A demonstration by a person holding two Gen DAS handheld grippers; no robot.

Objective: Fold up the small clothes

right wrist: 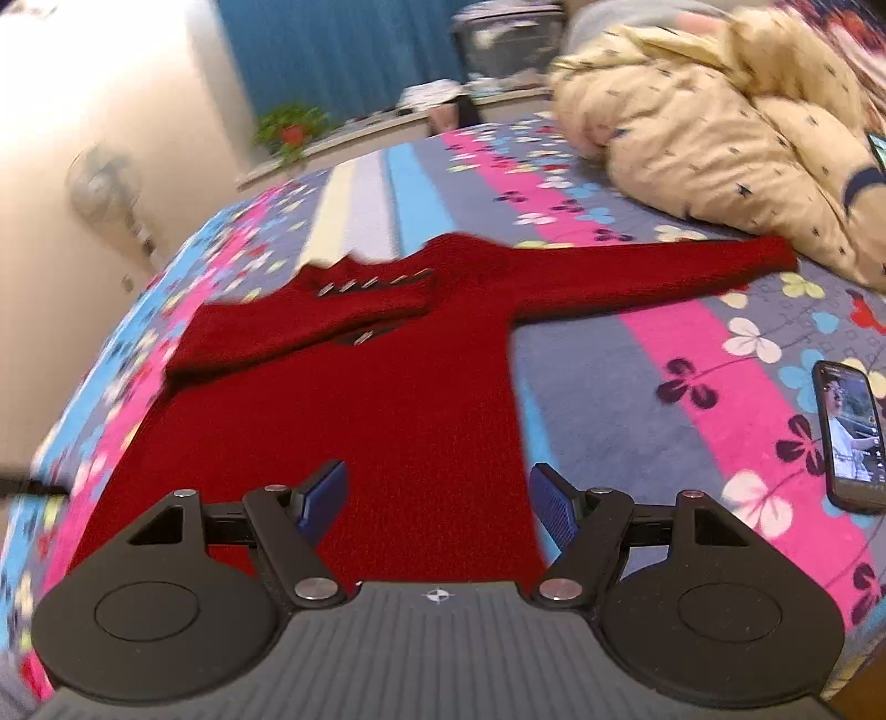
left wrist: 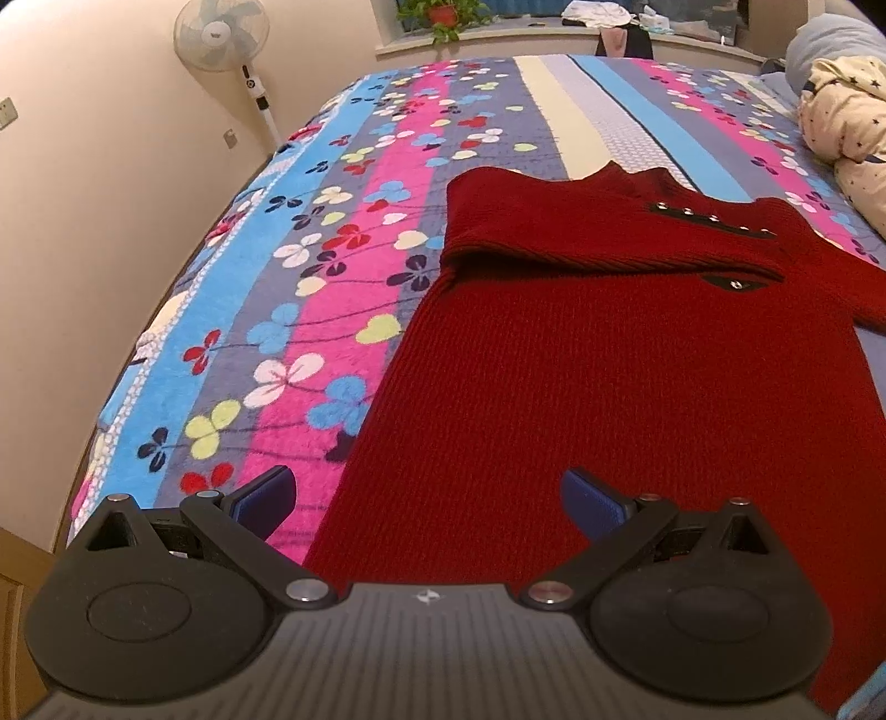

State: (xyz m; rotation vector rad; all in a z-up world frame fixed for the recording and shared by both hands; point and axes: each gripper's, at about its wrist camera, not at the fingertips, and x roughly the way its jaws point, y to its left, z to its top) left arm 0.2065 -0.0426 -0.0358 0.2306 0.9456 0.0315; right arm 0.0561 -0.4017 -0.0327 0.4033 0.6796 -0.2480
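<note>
A red knit sweater (right wrist: pixel 421 382) lies flat on the bed (left wrist: pixel 354 260), on a flowered striped blanket, with its hem toward the near edge and its collar toward the far edge by the window sill. One sleeve (left wrist: pixel 603 232) is folded across the chest, showing a dark strip with metal studs; the other sleeve (right wrist: pixel 653 271) stretches out straight toward a heap of cream star-print bedding (right wrist: pixel 720 138) at the bed's right side, and its cuff seems to touch that heap, though the right wrist view is blurred. The left claw (left wrist: pixel 429 501) hangs released over the sweater's left hem edge, nothing between its blue pads. The right claw (right wrist: pixel 437 507) is likewise spread and empty above the hem's right side. A phone (right wrist: pixel 853 437) lies lit on the blanket near the right edge. A pot (left wrist: pixel 443 14) on the sill holds a green plant
</note>
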